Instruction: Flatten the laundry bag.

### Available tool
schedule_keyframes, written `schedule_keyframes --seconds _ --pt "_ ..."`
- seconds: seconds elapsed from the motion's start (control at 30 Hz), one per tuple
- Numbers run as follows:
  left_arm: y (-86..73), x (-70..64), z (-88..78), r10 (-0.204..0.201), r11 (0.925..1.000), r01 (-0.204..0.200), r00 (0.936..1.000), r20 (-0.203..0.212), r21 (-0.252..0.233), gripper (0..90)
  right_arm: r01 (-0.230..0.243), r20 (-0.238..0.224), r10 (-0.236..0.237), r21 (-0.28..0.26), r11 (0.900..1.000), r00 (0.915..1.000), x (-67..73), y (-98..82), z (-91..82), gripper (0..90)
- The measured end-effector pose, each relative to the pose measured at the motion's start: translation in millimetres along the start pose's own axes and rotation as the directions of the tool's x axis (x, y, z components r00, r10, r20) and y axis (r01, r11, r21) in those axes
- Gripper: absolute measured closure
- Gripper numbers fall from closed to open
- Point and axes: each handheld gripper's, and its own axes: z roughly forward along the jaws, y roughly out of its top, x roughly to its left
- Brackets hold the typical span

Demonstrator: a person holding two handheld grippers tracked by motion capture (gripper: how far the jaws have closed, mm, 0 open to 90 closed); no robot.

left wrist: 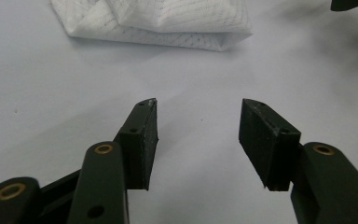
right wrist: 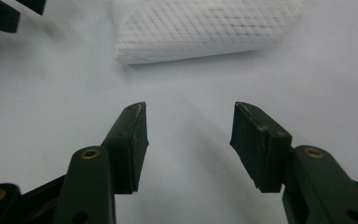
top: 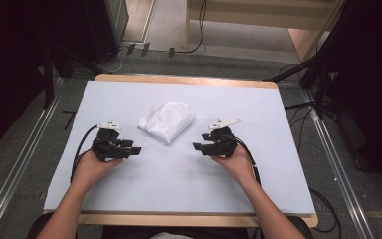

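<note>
A crumpled white cloth [top: 167, 120] lies folded on the pale sheet near the table's middle. My left gripper [top: 135, 149] rests low on the sheet to the cloth's lower left, pointing right, held by a hand. Its jaws stand wide apart with nothing between them [left wrist: 198, 122], and the cloth [left wrist: 168, 21] lies beyond the tips. My right gripper [top: 197, 147] sits to the cloth's lower right, pointing left. It is open too [right wrist: 189, 122], with the white cloth [right wrist: 205, 28] ahead of it and bare sheet between the pads.
The pale sheet [top: 179, 174] covers a wooden table [top: 189, 79] with its edges showing at front and back. Black cables [top: 77, 149] trail from each gripper. Dark stands and floor rails flank the table on both sides.
</note>
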Motion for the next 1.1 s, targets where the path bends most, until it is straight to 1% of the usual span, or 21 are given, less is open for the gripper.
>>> schedule_keyframes --seconds 0.13,0.2,0.3,0.33,0.43,0.5,0.53,0.57,0.63,0.7,0.77,0.9,1.0,1.1 --pt "0.6 0.8 2.6 0.009 0.9999 -0.009 1.0 0.001 0.01 44.6 -0.016 -0.014 0.016 -0.002 1.0 0.9998 -0.6 0.5 -1.2 48.2" --pt "1.0 1.1 2.4 0.002 1.0 -0.002 1.0 -0.001 0.001 43.0 -0.018 -0.017 0.018 0.005 1.0 0.9997 -0.3 0.3 -1.2 48.1" --pt "0.9 2.2 1.7 -0.002 1.0 0.002 1.0 0.003 -0.004 41.9 -0.016 -0.018 0.016 0.009 1.0 0.9997 0.2 0.3 -1.2 47.0" --pt "0.6 2.1 1.6 -0.001 1.0 0.001 1.0 0.003 -0.001 41.6 -0.008 -0.013 0.008 0.012 1.0 0.9999 0.4 0.4 -1.1 46.9" --pt "0.7 1.9 1.6 0.006 1.0 -0.006 1.0 -0.003 0.006 40.9 -0.007 -0.017 0.007 0.015 1.0 0.9998 1.6 0.2 -0.7 46.5" --pt "1.9 2.5 2.5 0.001 1.0 -0.001 1.0 -0.009 0.003 40.1 -0.01 -0.017 0.01 0.02 1.0 0.9998 2.3 -0.1 -0.9 46.0" --pt "2.7 3.1 3.7 -0.002 1.0 0.002 0.9999 -0.012 0.004 40.1 -0.004 -0.014 0.005 0.023 1.0 0.9999 2.6 -0.6 -1.0 45.7" --pt "4.1 3.4 6.6 -0.01 0.9999 0.01 0.9999 -0.006 0.011 39.3 0.003 -0.01 -0.003 0.027 1.0 0.9999 3.4 -2.0 -1.9 45.7" --pt "4.7 3.2 8.0 -0.011 0.9999 0.011 0.9999 -0.002 0.012 39.2 0.007 -0.009 -0.006 0.029 1.0 0.9999 3.8 -2.6 -2.7 45.7" --pt "6.1 2.6 9.3 -0.003 0.9999 0.003 1.0 0.001 0.015 39.2 0.008 -0.007 -0.008 0.022 1.0 0.9999 4.4 -3.3 -4.3 45.7" --pt "7.7 2.5 10.5 -0.001 1.0 0.001 1.0 0.009 0.01 39.1 0.002 -0.012 -0.002 0.019 1.0 0.9999 5.4 -4.1 -5.7 45.7" --pt "8.7 3.2 11.6 -0.003 1.0 0.003 0.9999 0.014 0.009 39.1 -0.004 -0.019 0.005 0.037 0.999 0.9998 6.7 -4.9 -5.4 45.8" --pt "8.0 2.8 11.2 0.0 0.9999 0.0 0.9999 0.013 0.013 39.0 -0.014 -0.025 0.014 0.036 0.999 0.9996 7.4 -4.4 -5.6 45.8" --pt "6.7 2.3 9.2 0.001 1.0 -0.001 0.9999 0.016 0.008 38.8 -0.022 -0.033 0.023 0.03 0.999 0.9992 7.3 -3.1 -4.9 46.1"
